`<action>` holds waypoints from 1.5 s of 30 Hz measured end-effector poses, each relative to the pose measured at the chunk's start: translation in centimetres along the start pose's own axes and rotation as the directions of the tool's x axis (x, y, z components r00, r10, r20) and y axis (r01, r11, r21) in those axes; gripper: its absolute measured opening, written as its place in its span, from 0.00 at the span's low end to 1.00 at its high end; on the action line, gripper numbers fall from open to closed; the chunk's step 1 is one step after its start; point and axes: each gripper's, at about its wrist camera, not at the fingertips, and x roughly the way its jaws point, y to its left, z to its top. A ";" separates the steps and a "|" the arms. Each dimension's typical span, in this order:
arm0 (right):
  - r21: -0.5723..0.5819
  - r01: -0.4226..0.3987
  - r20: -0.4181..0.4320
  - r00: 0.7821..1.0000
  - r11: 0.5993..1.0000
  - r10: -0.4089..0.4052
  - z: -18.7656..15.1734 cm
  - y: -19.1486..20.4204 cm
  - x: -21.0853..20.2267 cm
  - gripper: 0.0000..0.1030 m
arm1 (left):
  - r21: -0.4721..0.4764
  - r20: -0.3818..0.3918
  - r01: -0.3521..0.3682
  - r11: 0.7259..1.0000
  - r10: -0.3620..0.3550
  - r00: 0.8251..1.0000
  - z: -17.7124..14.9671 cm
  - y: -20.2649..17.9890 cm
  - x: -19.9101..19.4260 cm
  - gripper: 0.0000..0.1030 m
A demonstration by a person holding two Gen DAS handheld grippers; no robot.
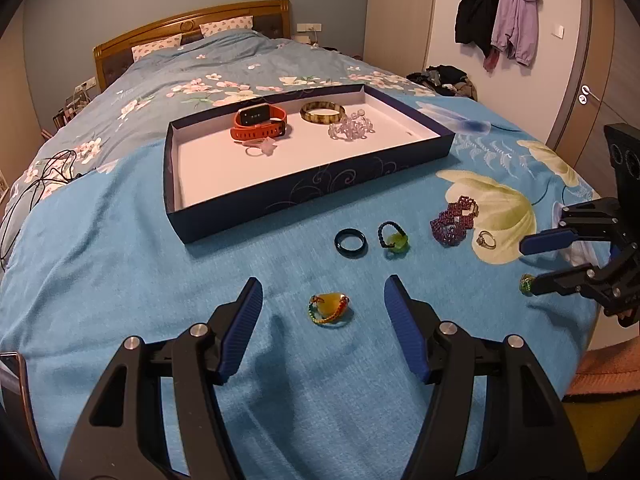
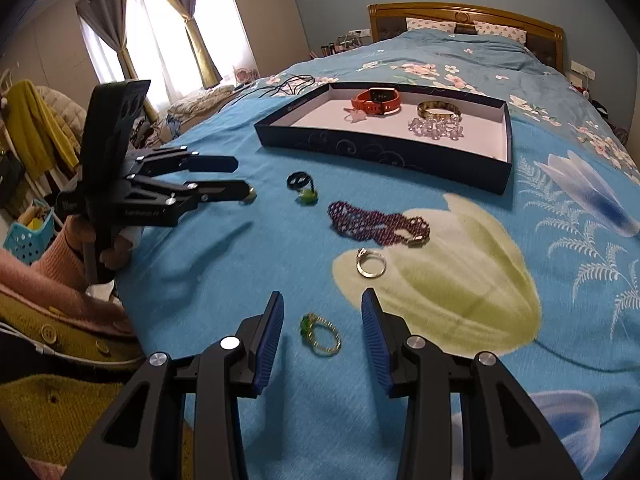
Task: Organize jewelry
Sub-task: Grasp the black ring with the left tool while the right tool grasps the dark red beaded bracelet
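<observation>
A dark blue tray [image 1: 312, 184] [image 2: 380, 152] on the bed holds an orange watch [image 1: 260, 122], an amber bangle [image 1: 322, 112], a clear bead bracelet [image 1: 352, 128] and a star ring [image 1: 262, 148]. My left gripper [image 1: 323, 280] [image 2: 242, 176] is open, and a yellow stone ring [image 1: 329, 308] lies between its fingers, untouched. My right gripper [image 2: 322, 294] [image 1: 528, 266] is open too, astride a gold ring with a green stone [image 2: 320, 334] without touching it. Loose on the cover lie a dark ring [image 1: 350, 242], a green bead ring [image 1: 394, 240], a purple beaded bracelet [image 2: 376, 224] and a silver ring [image 2: 371, 264].
The blue floral bedcover [image 1: 120, 280] falls off at its near and right edges. Black cables [image 1: 40, 176] lie at the left side of the bed. A hand in a pink sleeve [image 2: 60, 248] holds the left gripper. Coats [image 1: 500, 20] hang on the far wall.
</observation>
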 end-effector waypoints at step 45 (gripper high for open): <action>0.115 0.165 -0.015 0.986 0.980 -0.164 4.2 -4.4 3.4 0.23 | 0.084 -0.087 0.036 0.996 -0.029 0.996 3.2 -1.7 5.3 0.23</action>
